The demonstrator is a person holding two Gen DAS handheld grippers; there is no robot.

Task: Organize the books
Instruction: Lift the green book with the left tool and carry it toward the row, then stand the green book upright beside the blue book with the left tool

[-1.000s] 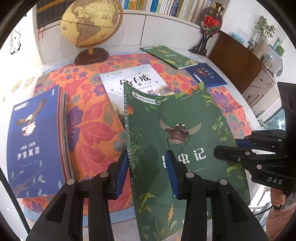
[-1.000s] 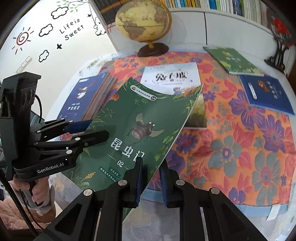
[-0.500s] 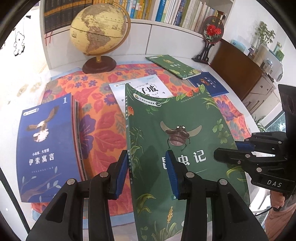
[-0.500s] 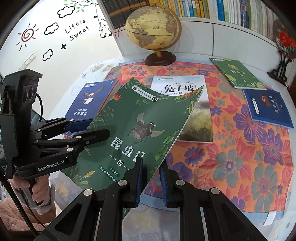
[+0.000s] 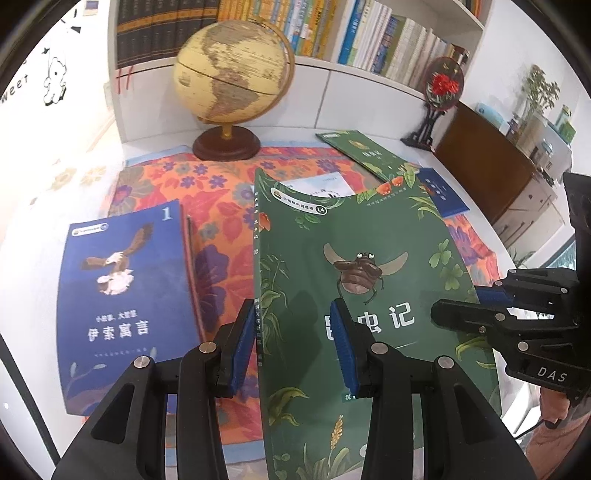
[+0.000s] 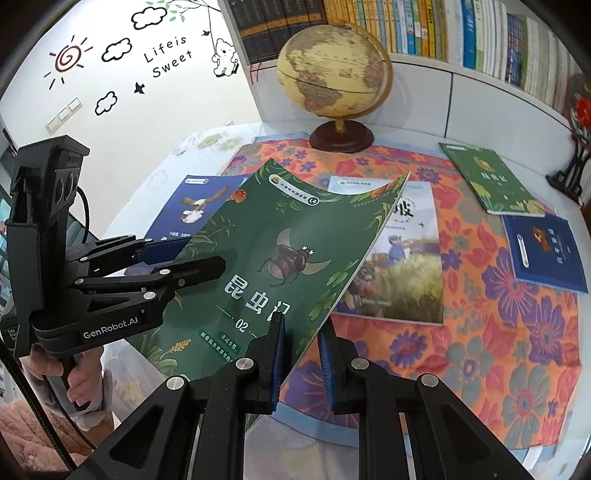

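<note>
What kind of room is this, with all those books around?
Probably a home study or child's reading room: packed bookshelves line the wall, a globe stands on the table, and cartoon wall stickers read "Life is Sweet".

Left gripper [image 5: 295,343] and right gripper [image 6: 301,354], jaws clamped, angled downward.

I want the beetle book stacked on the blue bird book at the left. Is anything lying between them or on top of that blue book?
Nothing visible. The green beetle book is held off the table by both hand-held grippers; only bare floral cloth separates it from the blue bird book, whose cover is clear.
</note>
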